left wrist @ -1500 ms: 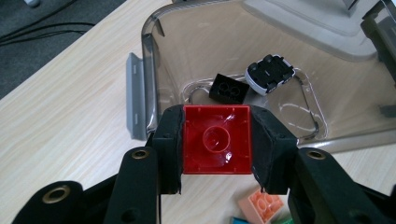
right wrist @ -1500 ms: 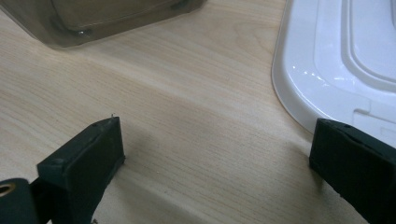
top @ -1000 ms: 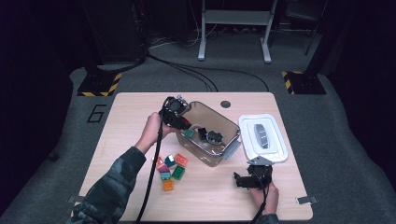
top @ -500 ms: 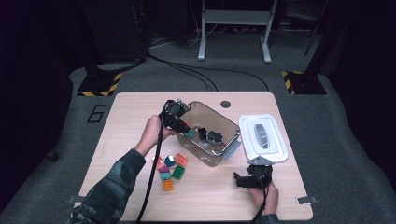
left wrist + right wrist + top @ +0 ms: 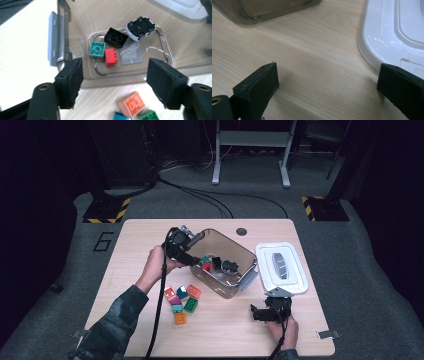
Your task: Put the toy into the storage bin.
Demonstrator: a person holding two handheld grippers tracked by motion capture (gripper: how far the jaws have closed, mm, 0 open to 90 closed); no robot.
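Three bricks now lie in the clear bin [image 5: 239, 279], the red brick [image 5: 110, 57] just dropped beside the green one [image 5: 97, 49]. My left gripper [image 5: 113, 82] has just opened, empty, above the bin's near wall. Right gripper [image 5: 327, 87] idles wide open. Loose bricks [image 5: 181, 299] next.

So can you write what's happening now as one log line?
left gripper: open, just released | red brick: in bin | right gripper: open, idle

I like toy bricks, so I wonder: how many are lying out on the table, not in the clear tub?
5: pink, blue, orange-red, green and orange, clustered on the table beside the tub. A teal one may hide among them.
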